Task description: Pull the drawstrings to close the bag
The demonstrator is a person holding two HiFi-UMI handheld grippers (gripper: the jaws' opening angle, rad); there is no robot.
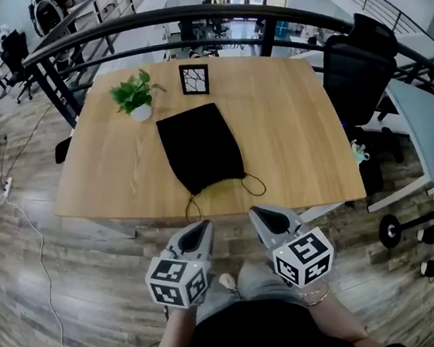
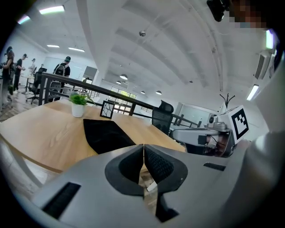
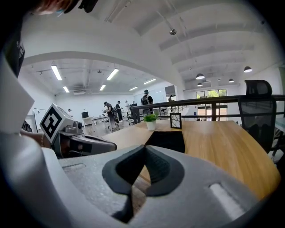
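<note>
Black bag (image 1: 199, 147) flat mid-table (image 1: 291, 137), drawstrings (image 1: 254, 183) looped at near edge; left gripper (image 1: 202, 230) and right gripper (image 1: 259, 215) off table, jaws closed, empty

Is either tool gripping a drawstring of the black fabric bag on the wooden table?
No, the left tool and right tool are shut on nothing, short of the black drawstring loops.

Wooden table (image 1: 290, 133) on plank floor (image 1: 27, 284); black chair (image 1: 357, 67) beside it.
</note>
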